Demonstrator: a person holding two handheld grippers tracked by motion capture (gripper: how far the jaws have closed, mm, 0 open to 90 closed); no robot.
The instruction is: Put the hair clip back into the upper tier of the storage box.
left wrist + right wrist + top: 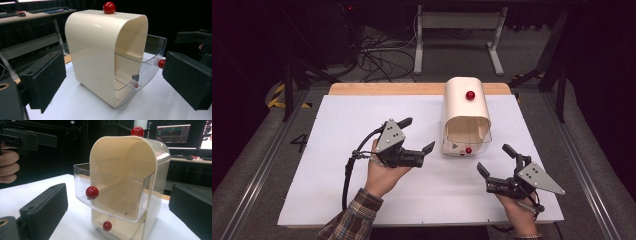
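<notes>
A dim room with cables on the floor surrounds the white-topped bench (362, 200), its wooden edge showing along the far side. Nearest, at the lower right of the high view, the right tongs (494, 160) hang released, jaws spread wide and holding nothing. At the lower left centre, the left tongs (417, 134) are likewise released and empty (their pads frame the cabinet in the left gripper view). Beyond both, right of centre, stands a cream drawer cabinet (467, 107) with a red knob (470, 95) on top; its long axis runs away from the person, open front facing them. The upper clear drawer (112, 192) is pulled partway out, its red knob (92, 192) forward; the lower drawer's knob (107, 225) sits further in. Judging by position, the drawer front lies between the two tongs and slightly ahead, about equally near either.
</notes>
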